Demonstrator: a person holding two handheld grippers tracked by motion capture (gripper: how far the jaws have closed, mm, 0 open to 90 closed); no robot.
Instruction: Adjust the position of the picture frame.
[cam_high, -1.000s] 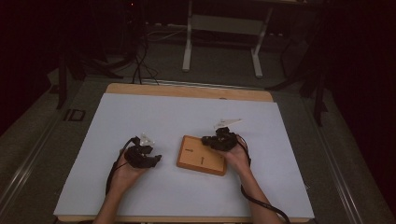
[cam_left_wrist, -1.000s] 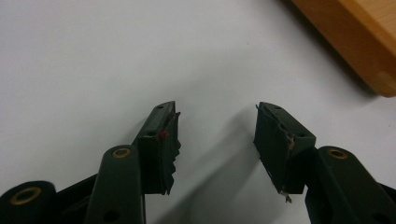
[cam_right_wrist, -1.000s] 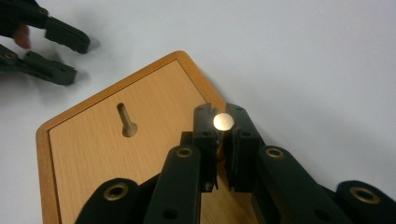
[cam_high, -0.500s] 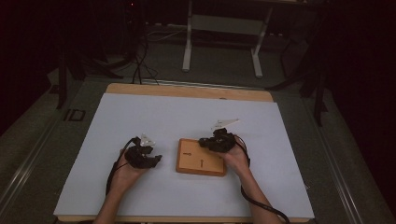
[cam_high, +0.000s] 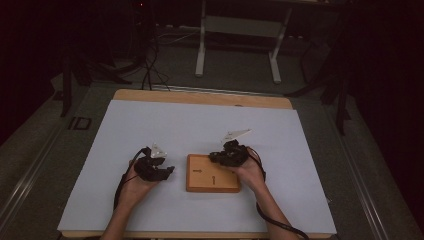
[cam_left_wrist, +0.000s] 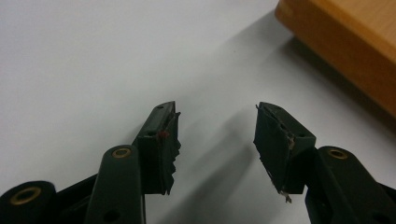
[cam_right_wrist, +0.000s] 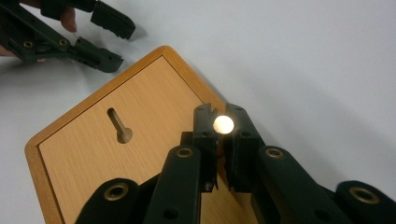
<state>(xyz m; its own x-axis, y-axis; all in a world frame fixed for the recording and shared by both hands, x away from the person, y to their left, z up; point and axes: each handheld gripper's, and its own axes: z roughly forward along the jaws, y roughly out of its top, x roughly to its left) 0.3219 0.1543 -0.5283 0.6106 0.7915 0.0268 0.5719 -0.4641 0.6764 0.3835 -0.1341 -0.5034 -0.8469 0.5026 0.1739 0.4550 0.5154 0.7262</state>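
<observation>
wooden box (cam_high: 213, 174), keyhole slot (cam_right_wrist: 119, 125), no legible writing

Left forearm: enters from the near edge, angled slightly toward the right, hand (cam_high: 134, 184) wrapped around its tool from below.
Left hand-held gripper (cam_high: 169, 171): low over the worktop, left of centre, pointing right; jaws well apart with nothing between them, pads worn and ragged at the edges; cable looped back along the wrist.
Right forearm: enters from the near right, angled toward the far left, hand (cam_high: 250, 172) gripping from behind.
Right hand-held gripper (cam_right_wrist: 223, 122): pointing left; jaws drawn nearly together on a small round white piece at the tips; grey three-cornered plate on top.
</observation>
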